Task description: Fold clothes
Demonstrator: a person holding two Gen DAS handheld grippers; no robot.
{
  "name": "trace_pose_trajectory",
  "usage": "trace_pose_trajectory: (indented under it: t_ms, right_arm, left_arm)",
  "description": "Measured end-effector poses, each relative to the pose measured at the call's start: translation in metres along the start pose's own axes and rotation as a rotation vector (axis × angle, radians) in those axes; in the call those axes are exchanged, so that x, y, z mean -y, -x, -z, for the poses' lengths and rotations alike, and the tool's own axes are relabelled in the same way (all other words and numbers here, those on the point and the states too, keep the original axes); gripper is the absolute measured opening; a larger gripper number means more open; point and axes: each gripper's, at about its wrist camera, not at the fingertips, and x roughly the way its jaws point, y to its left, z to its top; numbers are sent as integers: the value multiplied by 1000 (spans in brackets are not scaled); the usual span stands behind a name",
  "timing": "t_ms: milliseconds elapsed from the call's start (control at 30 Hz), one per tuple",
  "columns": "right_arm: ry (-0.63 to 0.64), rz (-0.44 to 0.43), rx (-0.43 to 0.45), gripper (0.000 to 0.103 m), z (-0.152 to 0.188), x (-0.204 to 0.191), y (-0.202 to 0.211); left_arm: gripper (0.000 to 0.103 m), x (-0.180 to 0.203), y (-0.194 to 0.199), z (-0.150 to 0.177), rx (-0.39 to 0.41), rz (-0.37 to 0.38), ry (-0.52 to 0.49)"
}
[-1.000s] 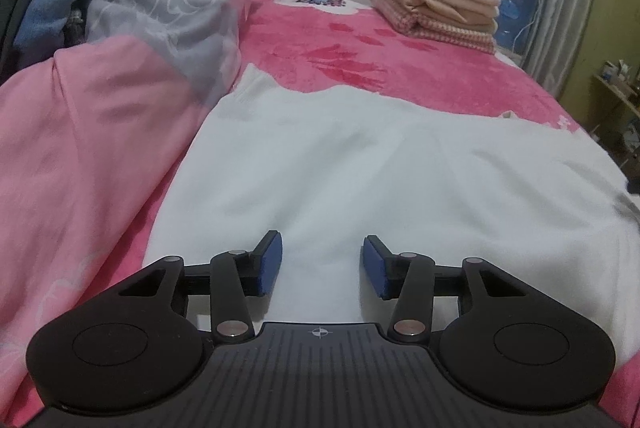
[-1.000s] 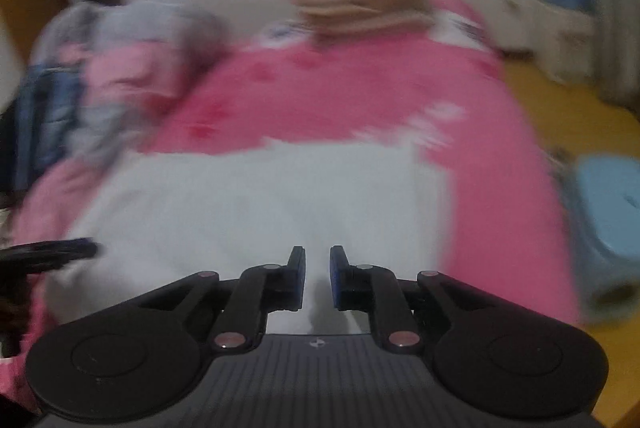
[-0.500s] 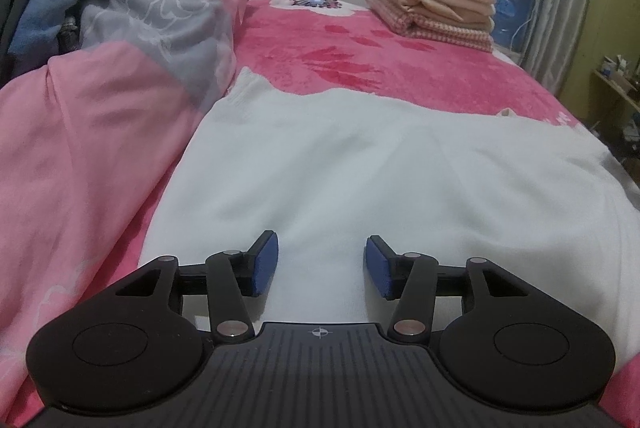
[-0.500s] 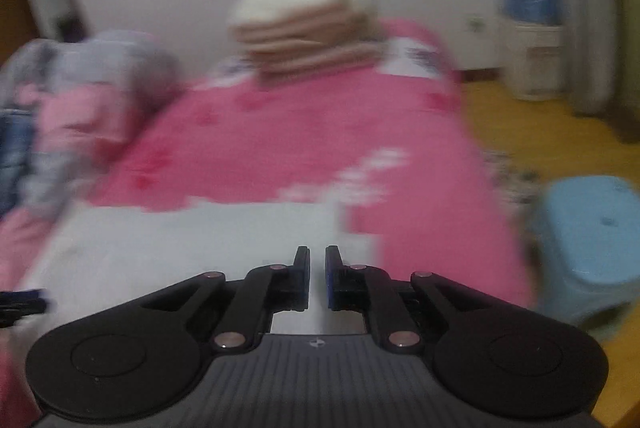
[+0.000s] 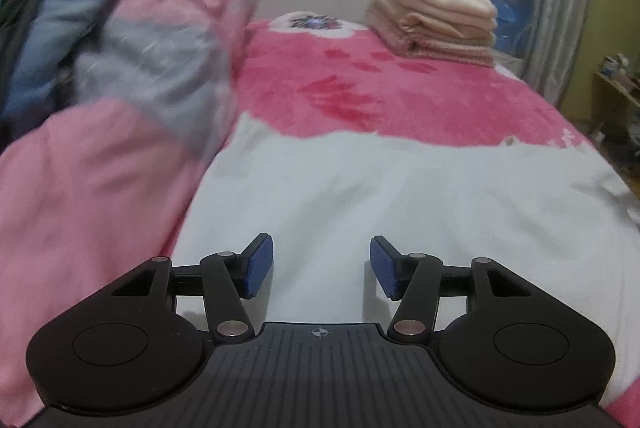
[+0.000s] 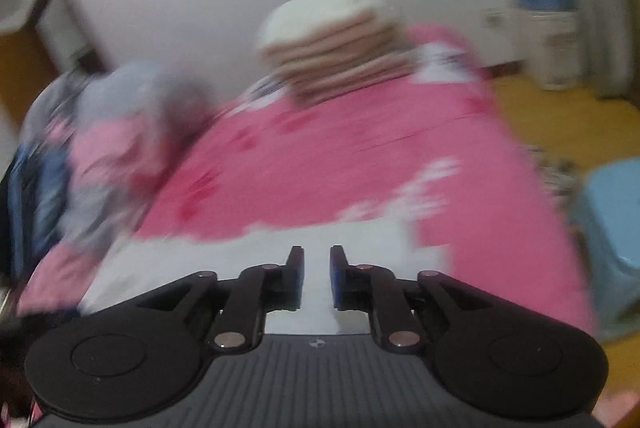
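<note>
A white garment lies spread flat across the near part of the pink bed cover. My left gripper hovers just over the garment's near left part. Its jaws are opening, and nothing sits between the blue pads. In the blurred right wrist view, my right gripper hangs over the white garment near its right end. Those jaws stand a narrow gap apart and are opening, with no cloth between them.
A folded stack of cream and pink blankets sits at the far end of the bed. A heaped pink and grey duvet with dark clothes rises on the left. A light blue stool stands on the floor right of the bed.
The left jaws have spread wider and that gripper has lifted slightly. The right view has shifted and tilted, its jaws narrowed then widened, and the left gripper's tip has left its left edge.
</note>
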Motion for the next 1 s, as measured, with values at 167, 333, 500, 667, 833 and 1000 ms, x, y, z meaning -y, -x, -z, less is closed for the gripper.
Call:
trace_pose_trajectory:
  t_ms: [167, 333, 500, 667, 833, 1000]
  right_arm:
    - [-17, 14, -135, 16, 16, -3, -49]
    - [-91, 27, -89, 19, 10, 8, -28]
    - [-14, 75, -93, 24, 8, 1, -33]
    - [-137, 97, -82, 21, 4, 13, -34]
    - [-60, -4, -87, 22, 5, -17, -16]
    - [-114, -106, -179, 22, 17, -14, -52]
  left_arm:
    - [59, -18, -52, -17, -36, -74, 27]
    - [62, -42, -60, -25, -41, -32, 129]
    - [66, -42, -68, -28, -36, -42, 94]
    - [67, -48, -53, -35, -28, -22, 162]
    - [67, -30, -19, -36, 7, 37, 137]
    - [67, 4, -44, -29, -62, 118, 58]
